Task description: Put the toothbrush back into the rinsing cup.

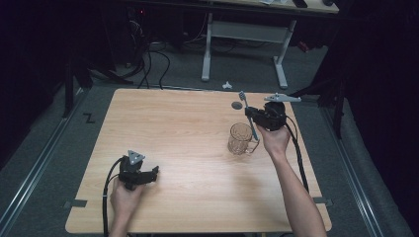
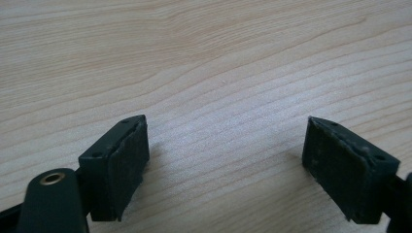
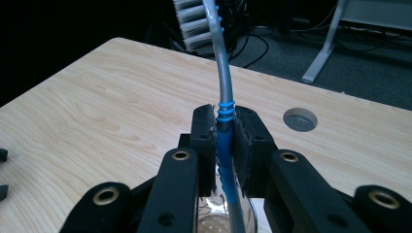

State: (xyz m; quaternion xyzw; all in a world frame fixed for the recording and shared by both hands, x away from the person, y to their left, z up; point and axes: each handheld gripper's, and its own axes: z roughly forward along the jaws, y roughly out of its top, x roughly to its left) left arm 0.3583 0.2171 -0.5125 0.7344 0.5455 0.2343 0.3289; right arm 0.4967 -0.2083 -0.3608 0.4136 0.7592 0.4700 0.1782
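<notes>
A grey and blue toothbrush [image 3: 224, 82] stands nearly upright with its bristles at the top, and my right gripper [image 3: 225, 127] is shut on its blue grip. Its lower end reaches down to the mouth of a clear glass mug [image 3: 217, 221] just under the jaws. In the high view the right gripper [image 1: 252, 115] holds the toothbrush [image 1: 246, 104] over the mug [image 1: 241, 138] at the table's right side. My left gripper [image 1: 155, 172] rests at the front left of the table. In its own view the left gripper [image 2: 226, 167] is open over bare wood.
The wooden table [image 1: 183, 148] has a round cable hole [image 1: 236, 105] just beyond the mug, also the hole [image 3: 300, 119] right of the jaws. A white desk frame [image 1: 244, 34] and cables stand on the dark floor behind.
</notes>
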